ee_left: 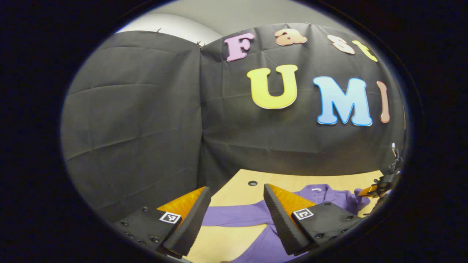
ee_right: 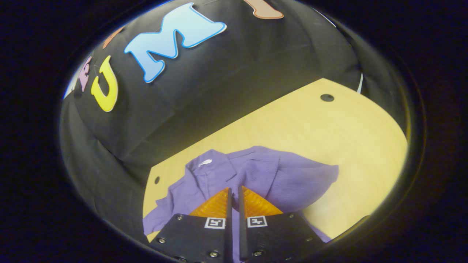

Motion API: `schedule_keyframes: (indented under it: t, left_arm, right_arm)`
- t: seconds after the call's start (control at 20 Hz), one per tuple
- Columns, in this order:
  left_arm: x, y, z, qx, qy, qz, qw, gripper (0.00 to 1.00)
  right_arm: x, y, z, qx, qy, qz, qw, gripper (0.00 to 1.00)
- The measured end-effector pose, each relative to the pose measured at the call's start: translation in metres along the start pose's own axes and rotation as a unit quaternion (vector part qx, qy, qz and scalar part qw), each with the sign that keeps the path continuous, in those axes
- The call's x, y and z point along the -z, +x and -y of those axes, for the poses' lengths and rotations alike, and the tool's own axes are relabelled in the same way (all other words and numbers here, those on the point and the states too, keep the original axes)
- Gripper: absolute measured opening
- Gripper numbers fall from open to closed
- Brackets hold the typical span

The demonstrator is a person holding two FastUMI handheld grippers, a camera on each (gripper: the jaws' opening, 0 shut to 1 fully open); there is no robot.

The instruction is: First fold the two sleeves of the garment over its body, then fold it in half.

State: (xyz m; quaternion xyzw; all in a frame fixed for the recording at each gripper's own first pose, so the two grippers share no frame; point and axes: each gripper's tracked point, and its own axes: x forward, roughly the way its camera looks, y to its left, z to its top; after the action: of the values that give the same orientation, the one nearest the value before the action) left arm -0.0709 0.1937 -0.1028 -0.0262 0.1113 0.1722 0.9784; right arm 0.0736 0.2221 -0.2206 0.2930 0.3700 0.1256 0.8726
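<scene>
Shirt (ee_right: 241, 175) on the table (ee_right: 329, 128), one sleeve (ee_left: 234, 215) spread.
Our left gripper (ee_left: 234, 219) hangs apart above that sleeve; our right gripper (ee_right: 234, 199) looks nearly closed, grip unclear.

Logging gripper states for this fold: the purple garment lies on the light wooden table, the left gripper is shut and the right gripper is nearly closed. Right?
Not quite: the left gripper is open. The left gripper view shows its fingers spread wide, with a sleeve of the purple garment and the light wooden table visible between them. The right gripper is nearly closed, as the right gripper view shows.
</scene>
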Motion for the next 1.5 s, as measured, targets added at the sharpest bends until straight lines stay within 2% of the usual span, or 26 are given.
schedule_keyframes:
  t: [0.15, 0.2, 0.3, 0.45, 0.5, 0.65, 0.85, 0.95, 1.0, 1.1, 1.15, 1.2, 1.35, 1.4, 1.5]
  left_arm:
    - [0.009, 0.006, -0.029, -0.015, 0.002, -0.009, 1.0, 1.0]
    - [0.011, 0.008, -0.036, -0.018, 0.003, -0.011, 1.0, 1.0]
    - [0.014, 0.014, -0.048, -0.02, 0.004, -0.015, 1.0, 1.0]
    - [0.019, 0.024, -0.058, -0.021, 0.01, -0.022, 0.999, 1.0]
    - [0.021, 0.027, -0.061, -0.019, 0.011, -0.023, 0.999, 1.0]
    - [0.028, 0.035, -0.066, -0.015, 0.014, -0.03, 0.999, 1.0]
    - [0.041, 0.046, -0.073, -0.011, 0.014, -0.043, 0.999, 1.0]
    - [0.051, 0.051, -0.076, -0.009, 0.015, -0.049, 0.999, 1.0]
    - [0.052, 0.054, -0.078, -0.008, 0.014, -0.051, 0.999, 1.0]
    - [0.063, 0.06, -0.08, -0.004, 0.011, -0.058, 0.998, 1.0]
    - [0.07, 0.062, -0.079, -0.001, 0.01, -0.062, 0.998, 1.0]
    - [0.076, 0.065, -0.08, 0.002, 0.009, -0.066, 0.998, 1.0]
    - [0.094, 0.071, -0.079, 0.005, 0.008, -0.081, 0.997, 1.0]
    - [0.098, 0.073, -0.079, 0.005, 0.005, -0.085, 0.996, 1.0]
    - [0.11, 0.076, -0.081, 0.006, -0.001, -0.094, 0.996, 1.0]
  right_arm:
    - [0.023, 0.009, -0.028, -0.013, 0.007, -0.01, 1.0, 0.07]
    - [0.03, 0.013, -0.037, -0.017, 0.01, -0.014, 1.0, 0.12]
    - [0.046, 0.019, -0.061, -0.037, 0.021, -0.022, 0.999, 0.12]
    - [0.072, 0.025, -0.096, -0.069, 0.044, -0.04, 0.996, 0.03]
    - [0.08, 0.028, -0.106, -0.077, 0.05, -0.047, 0.995, 0.07]
    - [0.108, 0.036, -0.127, -0.09, 0.061, -0.07, 0.992, 0.07]
    - [0.139, 0.044, -0.14, -0.096, 0.068, -0.1, 0.988, 0.07]
    - [0.153, 0.046, -0.144, -0.097, 0.066, -0.114, 0.987, 0.02]
    - [0.162, 0.047, -0.146, -0.097, 0.066, -0.121, 0.986, 0.07]
    - [0.174, 0.049, -0.145, -0.089, 0.063, -0.132, 0.985, 0.07]
    - [0.174, 0.049, -0.143, -0.084, 0.061, -0.13, 0.986, 0.02]
    - [0.172, 0.051, -0.143, -0.082, 0.062, -0.122, 0.987, 0.07]
    - [0.163, 0.05, -0.15, -0.091, 0.073, -0.102, 0.988, 0.07]
    - [0.164, 0.051, -0.149, -0.091, 0.074, -0.106, 0.987, 0.13]
    - [0.165, 0.049, -0.151, -0.094, 0.074, -0.113, 0.986, 0.16]
